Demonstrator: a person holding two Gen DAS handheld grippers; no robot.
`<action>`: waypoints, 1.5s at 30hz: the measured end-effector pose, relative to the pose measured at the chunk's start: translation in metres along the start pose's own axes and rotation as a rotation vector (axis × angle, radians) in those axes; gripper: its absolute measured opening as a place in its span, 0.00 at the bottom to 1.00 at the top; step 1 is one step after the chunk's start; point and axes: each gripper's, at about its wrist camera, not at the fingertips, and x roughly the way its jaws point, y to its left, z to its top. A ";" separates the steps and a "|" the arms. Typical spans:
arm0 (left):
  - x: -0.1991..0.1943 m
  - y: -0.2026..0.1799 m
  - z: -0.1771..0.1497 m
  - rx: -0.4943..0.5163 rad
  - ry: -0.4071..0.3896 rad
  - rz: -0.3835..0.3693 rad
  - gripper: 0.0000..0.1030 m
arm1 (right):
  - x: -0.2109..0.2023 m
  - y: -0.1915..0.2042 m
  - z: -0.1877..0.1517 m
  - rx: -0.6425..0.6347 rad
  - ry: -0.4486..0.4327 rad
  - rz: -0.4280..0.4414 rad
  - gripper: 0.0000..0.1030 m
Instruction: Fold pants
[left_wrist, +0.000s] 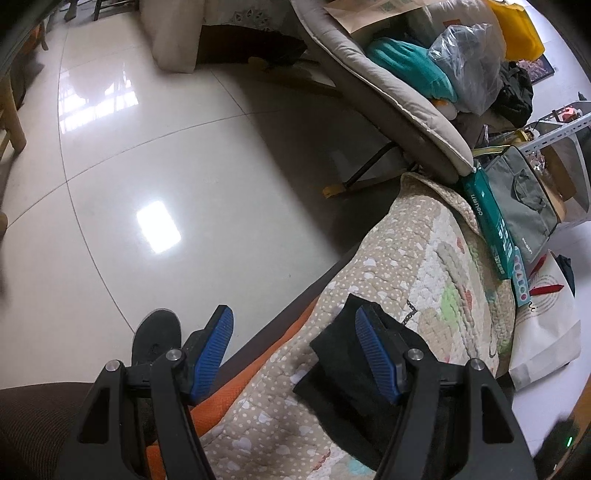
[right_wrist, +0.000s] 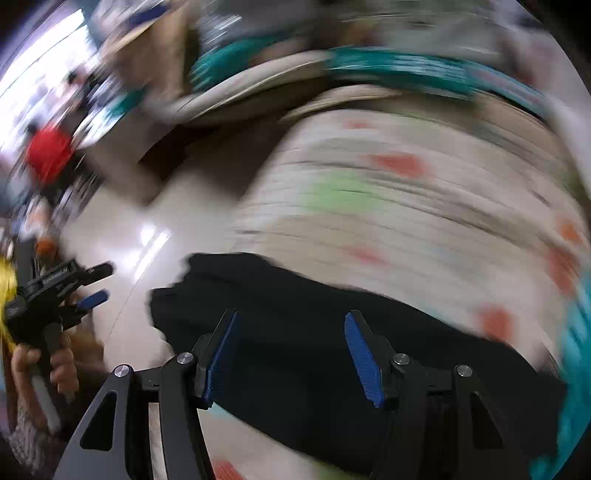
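Left gripper (left_wrist: 295, 350) fingers wide, empty | right gripper (right_wrist: 291, 354) fingers wide over pants (right_wrist: 295, 295) | box lettering unreadable

Glossy tiled floor (left_wrist: 166, 166), quilted cotton-like cover (left_wrist: 424, 258), matt black cloth pants (right_wrist: 314, 314), ribbed blue gripper pads (left_wrist: 214, 350).

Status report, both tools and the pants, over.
Left tool open, empty. Right tool open, empty, above pants. Pants on quilt, folded. Nothing in the way.
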 end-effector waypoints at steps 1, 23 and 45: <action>0.001 0.000 -0.001 -0.003 0.006 -0.003 0.66 | -0.023 -0.039 -0.009 0.101 -0.027 -0.024 0.61; 0.028 -0.027 -0.028 0.165 0.087 0.072 0.66 | 0.006 -0.171 -0.099 0.310 0.254 -0.330 0.31; 0.030 -0.027 -0.031 0.160 0.088 0.096 0.66 | -0.025 -0.204 -0.089 0.181 0.278 -0.828 0.00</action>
